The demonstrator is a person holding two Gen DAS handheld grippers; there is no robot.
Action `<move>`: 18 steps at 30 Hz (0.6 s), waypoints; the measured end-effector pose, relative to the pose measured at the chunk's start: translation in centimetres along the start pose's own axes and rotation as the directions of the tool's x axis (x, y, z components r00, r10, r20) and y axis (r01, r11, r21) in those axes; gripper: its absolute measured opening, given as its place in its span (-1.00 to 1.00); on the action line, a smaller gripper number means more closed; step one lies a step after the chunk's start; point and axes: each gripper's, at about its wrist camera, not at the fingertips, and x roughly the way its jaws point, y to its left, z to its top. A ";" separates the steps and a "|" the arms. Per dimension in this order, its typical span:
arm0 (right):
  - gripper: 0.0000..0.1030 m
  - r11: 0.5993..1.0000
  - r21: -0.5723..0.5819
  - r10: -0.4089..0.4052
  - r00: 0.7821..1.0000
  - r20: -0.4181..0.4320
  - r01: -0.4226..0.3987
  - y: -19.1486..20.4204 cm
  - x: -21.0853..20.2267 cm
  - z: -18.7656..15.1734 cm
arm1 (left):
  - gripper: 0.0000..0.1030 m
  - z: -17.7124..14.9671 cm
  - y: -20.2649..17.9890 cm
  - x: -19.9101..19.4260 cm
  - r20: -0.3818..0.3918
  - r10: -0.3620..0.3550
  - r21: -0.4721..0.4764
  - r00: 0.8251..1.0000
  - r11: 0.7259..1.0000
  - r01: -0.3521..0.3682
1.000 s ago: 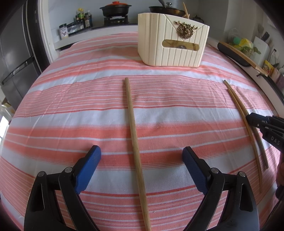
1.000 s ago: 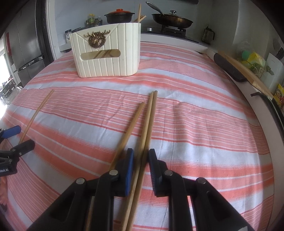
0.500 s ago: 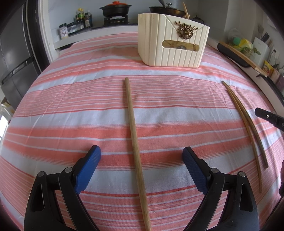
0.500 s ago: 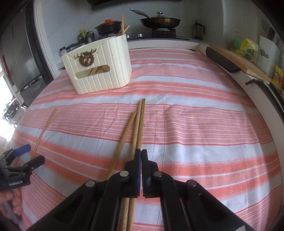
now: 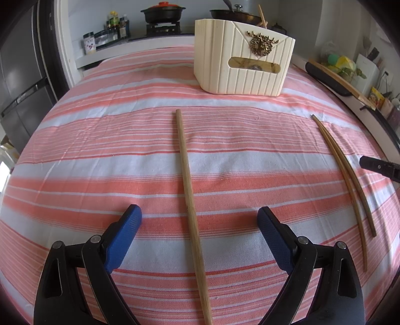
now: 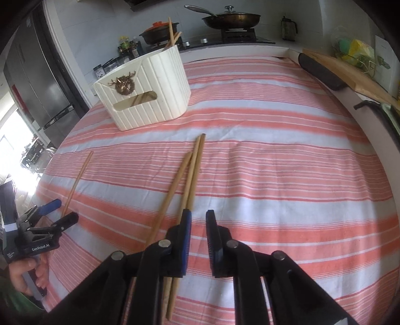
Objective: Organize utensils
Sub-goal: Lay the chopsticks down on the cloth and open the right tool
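Observation:
A single wooden chopstick point(image 5: 190, 200) lies on the striped cloth between the wide-open fingers of my left gripper point(image 5: 199, 213), touching neither pad. Three more chopsticks point(image 6: 192, 172) lie together on the cloth and run under the left finger of my right gripper point(image 6: 198, 212). Its jaws are opening by a narrow gap in which only cloth shows. The cream ribbed holder point(image 6: 147, 95) with a gold deer ornament stands at the back, with several chopsticks point(image 6: 171, 32) upright in it. The left wrist view shows the holder point(image 5: 245, 67) and two of those chopsticks point(image 5: 345, 170) at the right.
The striped tablecloth point(image 5: 100, 155) covers the whole table. Behind it are a stove with a red-lidded pot point(image 6: 160, 31) and a pan point(image 6: 232, 18). A cutting board point(image 6: 350, 72) lies past the right edge and a fridge point(image 6: 32, 82) stands on the left. A hand point(image 6: 25, 272) holds the left gripper.
The right gripper's jaws shut, sliding off the two chopsticks they straddled, then parted slightly; it rose and turned, and the chopsticks now lie to its left. The left gripper stayed still.

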 end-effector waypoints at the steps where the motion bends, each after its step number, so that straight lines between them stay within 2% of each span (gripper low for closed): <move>1: -0.76 1.000 -0.011 0.004 1.000 -0.015 -0.004 0.4 0.6 0.1 | 0.83 0.0 0.1 0.0 0.001 -0.002 -0.001 1.000 1.000 0.002; 5: -0.72 0.999 -0.011 0.045 0.995 -0.092 -0.046 0.8 2.7 0.2 | 0.83 0.0 0.2 0.0 0.002 -0.006 -0.004 1.000 1.000 0.006; 6: -0.77 0.999 -0.008 0.035 0.994 -0.103 -0.036 0.8 2.9 0.5 | 0.83 0.0 0.2 0.0 0.002 -0.006 -0.004 1.000 1.000 0.006; 8: -0.77 0.998 0.046 0.055 0.991 -0.119 -0.050 0.3 3.0 0.9 | 0.83 0.0 0.2 0.0 0.002 -0.007 -0.004 1.000 1.000 0.007; 11: -0.74 0.966 0.198 0.188 0.977 -0.099 -0.166 -1.8 3.3 0.9 | 0.84 0.0 0.3 0.0 0.004 -0.015 -0.009 1.000 1.000 0.015; 13: -0.74 0.936 0.277 0.247 0.966 -0.078 -0.217 -3.1 3.4 0.6 | 0.84 0.0 0.3 0.0 0.004 -0.016 -0.009 1.000 1.000 0.016; 18: -0.87 0.949 0.231 0.239 0.967 -0.090 -0.213 -2.9 3.5 0.6 | 0.85 -0.1 0.3 0.0 0.002 -0.014 -0.004 1.000 1.000 0.014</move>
